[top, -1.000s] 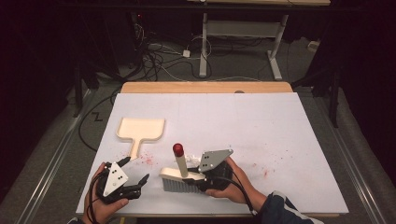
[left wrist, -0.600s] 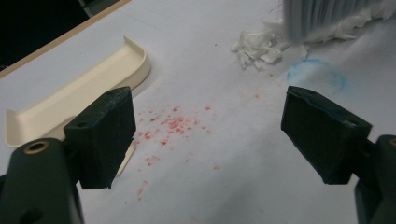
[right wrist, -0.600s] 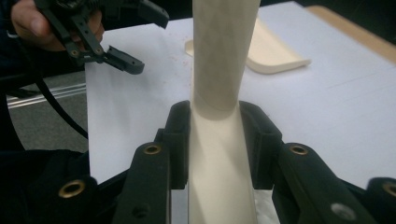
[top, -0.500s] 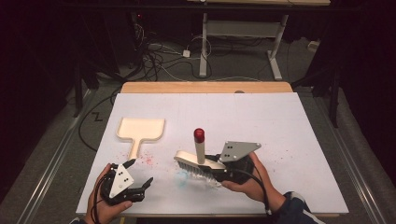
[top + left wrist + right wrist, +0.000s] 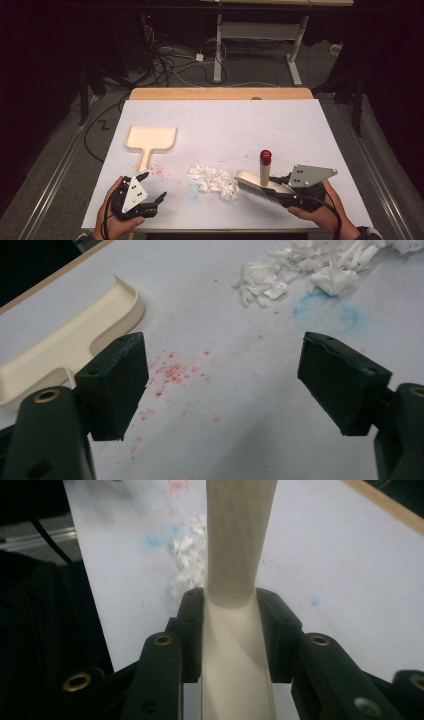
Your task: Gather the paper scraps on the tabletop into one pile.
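Brush: the cream plastic hand brush with a red-capped handle [image 5: 260, 182] now lies at the lower right of the high view; a second ago it sat near the lower middle, so it has travelled rightward across the table [image 5: 300, 130].
Paper: the heap of white torn paper scraps [image 5: 214, 179] lies bare just left of the bristles, which touch or nearly touch its right edge; I cannot tell which.
Meaning: the brush looks drawn back behind the heap, ready for a sweep leftward toward the pan.
Dustpan: the cream plastic dustpan [image 5: 150, 140] rests at centre left, well apart from the scraps, mouth facing away from the person.
Right tool [image 5: 230, 630]: clamped on the brush's cream body, a jaw on either side, held low and roughly level over the table.
Left tool [image 5: 220, 385]: jaws wide apart and holding nothing, resting at the lower left, pointing toward the dustpan's handle and red specks [image 5: 172, 372].
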The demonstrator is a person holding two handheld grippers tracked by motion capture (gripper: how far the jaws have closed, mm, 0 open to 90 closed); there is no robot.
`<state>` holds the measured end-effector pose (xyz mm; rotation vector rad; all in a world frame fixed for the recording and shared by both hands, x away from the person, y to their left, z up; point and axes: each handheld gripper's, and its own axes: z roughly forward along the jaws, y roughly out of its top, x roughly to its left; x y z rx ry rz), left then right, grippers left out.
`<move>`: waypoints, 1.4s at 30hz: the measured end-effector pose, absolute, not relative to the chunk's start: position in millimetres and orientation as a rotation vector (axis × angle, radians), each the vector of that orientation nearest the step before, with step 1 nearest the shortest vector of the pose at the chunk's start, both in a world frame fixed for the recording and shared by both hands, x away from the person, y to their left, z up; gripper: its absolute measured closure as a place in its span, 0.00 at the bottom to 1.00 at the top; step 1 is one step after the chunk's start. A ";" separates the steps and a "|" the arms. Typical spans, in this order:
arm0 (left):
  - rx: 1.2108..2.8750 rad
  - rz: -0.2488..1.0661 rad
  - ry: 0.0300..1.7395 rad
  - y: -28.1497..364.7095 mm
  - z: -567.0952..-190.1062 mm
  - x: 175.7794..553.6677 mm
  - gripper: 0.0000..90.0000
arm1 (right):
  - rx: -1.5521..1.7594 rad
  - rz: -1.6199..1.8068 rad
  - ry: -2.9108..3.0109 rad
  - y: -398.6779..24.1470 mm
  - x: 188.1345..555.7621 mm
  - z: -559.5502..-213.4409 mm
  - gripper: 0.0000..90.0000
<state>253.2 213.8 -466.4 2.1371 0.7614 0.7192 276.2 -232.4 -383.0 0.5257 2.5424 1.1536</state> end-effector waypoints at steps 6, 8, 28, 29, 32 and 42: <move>2.157 0.713 0.734 207.6 -467.6 254.4 0.21 | 0.542 1.127 2.582 -228.1 275.1 -404.5 0.76; 2.159 0.706 0.729 206.5 -468.4 255.0 0.21 | 0.531 1.148 2.584 -218.0 277.4 -408.4 0.76; 2.177 0.693 0.728 209.3 -472.5 255.7 0.21 | 0.470 1.259 2.497 -161.2 296.6 -396.1 0.75; 2.176 0.696 0.728 209.2 -472.3 255.4 0.21 | 0.478 1.274 2.474 -166.2 294.2 -391.0 0.75; 2.175 0.699 0.729 208.8 -471.9 255.2 0.21 | 0.523 1.287 2.393 -180.5 288.4 -377.1 0.75; 2.181 0.700 0.726 207.0 -471.9 256.3 0.21 | 0.722 1.149 2.243 -189.9 306.1 -399.2 0.76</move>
